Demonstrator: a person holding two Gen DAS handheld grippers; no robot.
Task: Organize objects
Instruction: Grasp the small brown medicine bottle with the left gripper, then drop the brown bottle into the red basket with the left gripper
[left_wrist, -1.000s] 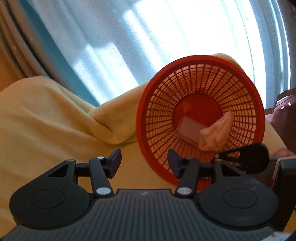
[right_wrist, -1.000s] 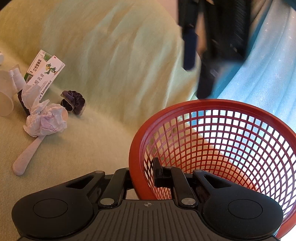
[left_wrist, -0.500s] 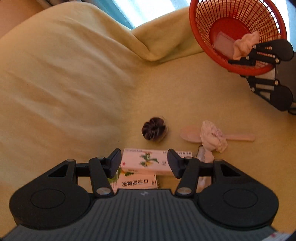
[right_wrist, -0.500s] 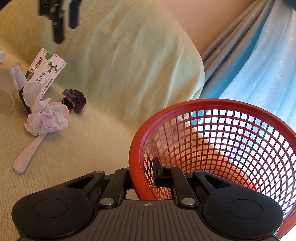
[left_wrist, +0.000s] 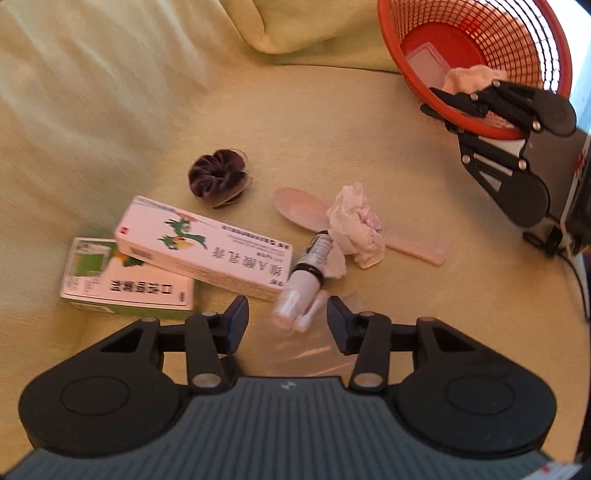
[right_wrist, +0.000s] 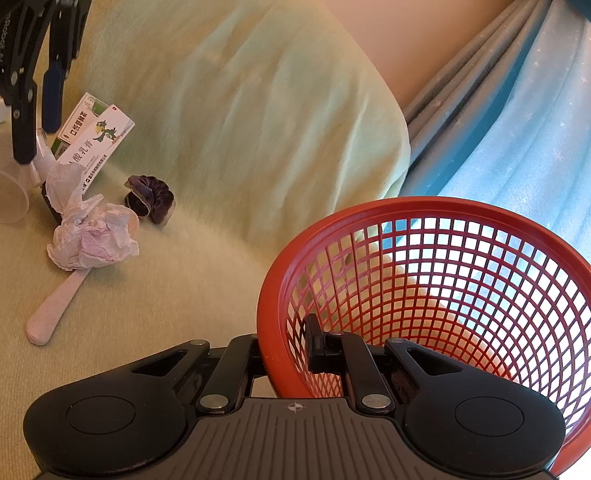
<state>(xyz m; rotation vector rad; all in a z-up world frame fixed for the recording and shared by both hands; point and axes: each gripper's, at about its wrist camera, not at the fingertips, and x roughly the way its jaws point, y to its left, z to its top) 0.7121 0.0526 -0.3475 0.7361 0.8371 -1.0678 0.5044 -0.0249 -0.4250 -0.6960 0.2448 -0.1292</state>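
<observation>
My left gripper (left_wrist: 287, 320) is open and empty, just above a small spray bottle (left_wrist: 308, 275) that lies on the yellow-green cloth. Beside the bottle lie a white medicine box (left_wrist: 207, 245) on a green box (left_wrist: 122, 282), a purple scrunchie (left_wrist: 218, 177), a crumpled tissue (left_wrist: 356, 230) on a pale spoon (left_wrist: 306, 212), and a clear plastic cup (right_wrist: 11, 195). My right gripper (right_wrist: 284, 350) is shut on the rim of a red mesh basket (right_wrist: 424, 288). The basket (left_wrist: 476, 40) holds a flat clear case (left_wrist: 428, 64) and a cloth (left_wrist: 469, 79).
A yellow-green blanket (right_wrist: 240, 110) covers the seat and backrest. Blue curtains (right_wrist: 517, 129) hang at the right behind the basket. A clear plastic sheet (left_wrist: 306, 350) lies under my left gripper.
My left gripper has swung away from the basket and come down over the pile of objects, close to the spray bottle. My right gripper has held the basket still.
</observation>
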